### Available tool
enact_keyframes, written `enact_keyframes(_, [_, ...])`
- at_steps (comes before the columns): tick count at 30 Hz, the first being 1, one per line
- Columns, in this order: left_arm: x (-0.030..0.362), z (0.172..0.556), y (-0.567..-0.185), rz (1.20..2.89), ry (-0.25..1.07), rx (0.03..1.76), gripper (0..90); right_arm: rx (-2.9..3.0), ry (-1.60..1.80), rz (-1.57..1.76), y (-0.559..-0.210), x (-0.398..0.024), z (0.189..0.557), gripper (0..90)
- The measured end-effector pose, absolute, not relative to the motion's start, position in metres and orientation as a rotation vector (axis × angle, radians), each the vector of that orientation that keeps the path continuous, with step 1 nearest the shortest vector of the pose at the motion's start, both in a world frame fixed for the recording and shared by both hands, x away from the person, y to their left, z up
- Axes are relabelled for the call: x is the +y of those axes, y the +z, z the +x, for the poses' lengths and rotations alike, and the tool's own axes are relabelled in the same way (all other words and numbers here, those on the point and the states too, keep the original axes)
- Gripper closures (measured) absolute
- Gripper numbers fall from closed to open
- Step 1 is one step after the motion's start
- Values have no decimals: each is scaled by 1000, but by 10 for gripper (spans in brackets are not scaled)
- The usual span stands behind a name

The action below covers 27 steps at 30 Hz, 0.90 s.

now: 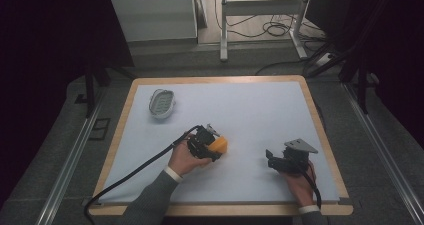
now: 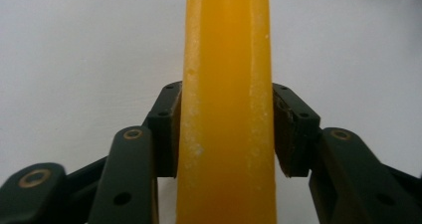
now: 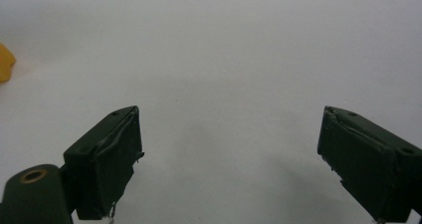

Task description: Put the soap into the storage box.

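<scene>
In the left gripper view the yellow block (image 2: pixel 226 104) runs past the top and bottom edges, so its full shape cannot be told. In the right gripper view only its corner (image 3: pixel 6 62) shows at the left edge. The white dish (image 1: pixel 162 103) (far across the table (image 1: pixel 260 105)) is too small to read.

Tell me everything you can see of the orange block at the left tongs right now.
The orange, waxy-looking soap-like block is a smooth bar with rounded edges and faint whitish scuffs on its surface. In the left gripper view it stands on edge, running up between the two black pads of the left tongs, which sit against both of its broad faces. In the high view it lies near the middle of the white table mat, sticking out to the right of the tongs. Whether it rests on the mat or is lifted cannot be told.
</scene>
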<state>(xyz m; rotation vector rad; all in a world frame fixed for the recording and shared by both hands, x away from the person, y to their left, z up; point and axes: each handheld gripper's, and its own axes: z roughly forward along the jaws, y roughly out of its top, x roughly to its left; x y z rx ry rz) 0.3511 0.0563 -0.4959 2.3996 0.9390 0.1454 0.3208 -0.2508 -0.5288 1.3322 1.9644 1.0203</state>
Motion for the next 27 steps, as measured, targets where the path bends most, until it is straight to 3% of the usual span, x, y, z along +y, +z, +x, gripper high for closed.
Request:
enact_keyframes(4, [56, 352, -498, 2406, 167, 945, 592, 1963, 1018, 1329, -529, -251, 321, 104])
enact_keyframes(27, [71, 353, -477, 2350, 152, 912, 610, 1961, 1027, 1328, -529, -251, 320, 104])
